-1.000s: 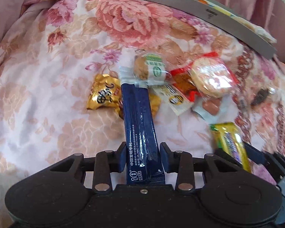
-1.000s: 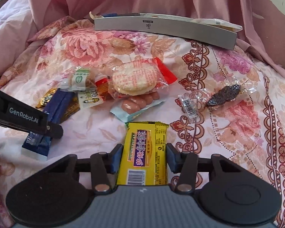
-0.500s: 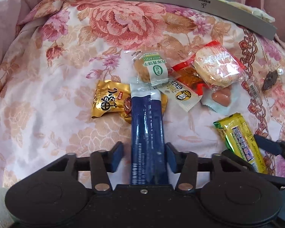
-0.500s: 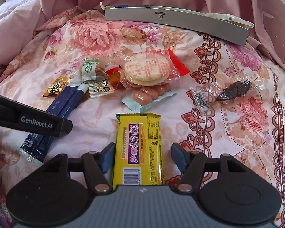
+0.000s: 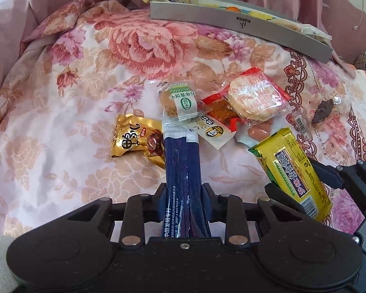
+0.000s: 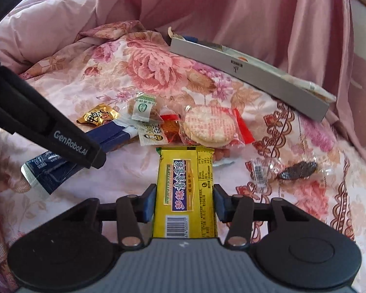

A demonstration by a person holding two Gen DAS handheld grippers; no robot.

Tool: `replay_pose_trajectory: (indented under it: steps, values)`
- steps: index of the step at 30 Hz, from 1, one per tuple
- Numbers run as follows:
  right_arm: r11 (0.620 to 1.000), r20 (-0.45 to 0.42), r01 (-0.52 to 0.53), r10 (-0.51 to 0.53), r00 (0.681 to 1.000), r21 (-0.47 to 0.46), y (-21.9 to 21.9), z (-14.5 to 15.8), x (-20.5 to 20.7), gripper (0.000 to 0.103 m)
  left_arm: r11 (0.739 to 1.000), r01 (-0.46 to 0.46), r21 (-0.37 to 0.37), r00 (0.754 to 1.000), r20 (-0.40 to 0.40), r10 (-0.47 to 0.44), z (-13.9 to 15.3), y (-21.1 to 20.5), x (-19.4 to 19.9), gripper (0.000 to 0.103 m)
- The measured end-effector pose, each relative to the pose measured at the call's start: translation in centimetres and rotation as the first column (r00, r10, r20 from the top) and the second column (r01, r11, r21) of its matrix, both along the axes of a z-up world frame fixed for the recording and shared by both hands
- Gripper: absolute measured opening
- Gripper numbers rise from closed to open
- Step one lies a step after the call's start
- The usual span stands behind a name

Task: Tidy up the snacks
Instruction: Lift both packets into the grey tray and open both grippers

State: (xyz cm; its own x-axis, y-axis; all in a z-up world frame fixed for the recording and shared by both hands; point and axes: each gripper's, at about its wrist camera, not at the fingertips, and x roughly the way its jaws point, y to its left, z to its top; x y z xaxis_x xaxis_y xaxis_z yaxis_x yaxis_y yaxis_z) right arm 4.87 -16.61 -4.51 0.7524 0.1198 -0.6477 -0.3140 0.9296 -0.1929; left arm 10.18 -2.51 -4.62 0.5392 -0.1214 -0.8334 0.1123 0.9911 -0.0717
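Grey box [image 5: 241, 22] lies at the far edge of the bed [image 5: 61, 112], dead ahead of both our tools. Our left tool [image 5: 184, 195] is clamped on the blue packet [image 5: 181, 171], our right tool [image 6: 185, 205] on the yellow bar [image 6: 185, 185]; each packet's long axis points toward that box, the right tool slightly nearer.

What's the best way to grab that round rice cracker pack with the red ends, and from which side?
Grip the round rice cracker pack across its disc, probably from above. It lies flat on the bedspread, overlapping the orange snack and the sausages, so a low sideways approach would likely snag them. The crimped red ends look too flimsy.
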Motion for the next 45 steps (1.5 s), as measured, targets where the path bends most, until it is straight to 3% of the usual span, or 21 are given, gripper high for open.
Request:
replay_pose_trajectory:
  steps: [12, 20, 24, 27, 32, 40, 45]
  values:
    - [0.999, 0.03, 0.009, -0.01, 1.0, 0.031, -0.9, 0.8, 0.0, 0.052, 0.993, -0.043, -0.114, 0.997, -0.075, 0.034, 0.3, 1.1, -2.8, 0.029]
    - [0.996, 0.105, 0.019, -0.029, 0.994, 0.092, -2.1, 2.9, -0.4, 0.052, 0.992, -0.025, -0.12, 0.998, 0.057, 0.032, 2.9, 1.0, -3.3, 0.029]
    - [0.991, 0.178, 0.057, -0.078, 0.981, 0.123, -3.4, 4.4, -0.2, 0.052, 0.99, 0.0, -0.139, 0.984, 0.178, 0.025, 4.7, 0.5, -2.4, 0.029]
    - [0.985, 0.248, 0.098, -0.13, 0.96, 0.139, -4.7, 5.3, 0.1, 0.052, 0.992, 0.028, -0.125, 0.966, 0.259, 0.005, 6.0, -0.7, -0.5, 0.029]
    - [0.976, 0.355, 0.145, -0.194, 0.915, 0.159, -6.5, 6.8, 2.4, 0.052, 0.985, 0.031, -0.172, 0.94, 0.341, 0.03, 8.1, -2.8, 4.2, 0.029]
    - [0.946, 0.431, 0.149, -0.267, 0.862, 0.288, -8.8, 10.6, 12.1, 0.052, 0.977, 0.004, -0.215, 0.908, 0.411, 0.087, 10.9, -5.6, 14.1, 0.029]
    - [0.933, 0.431, 0.144, -0.284, 0.857, 0.328, -9.8, 9.8, 17.6, 0.052, 0.973, -0.029, -0.23, 0.901, 0.414, 0.125, 11.0, -6.3, 19.9, 0.029]
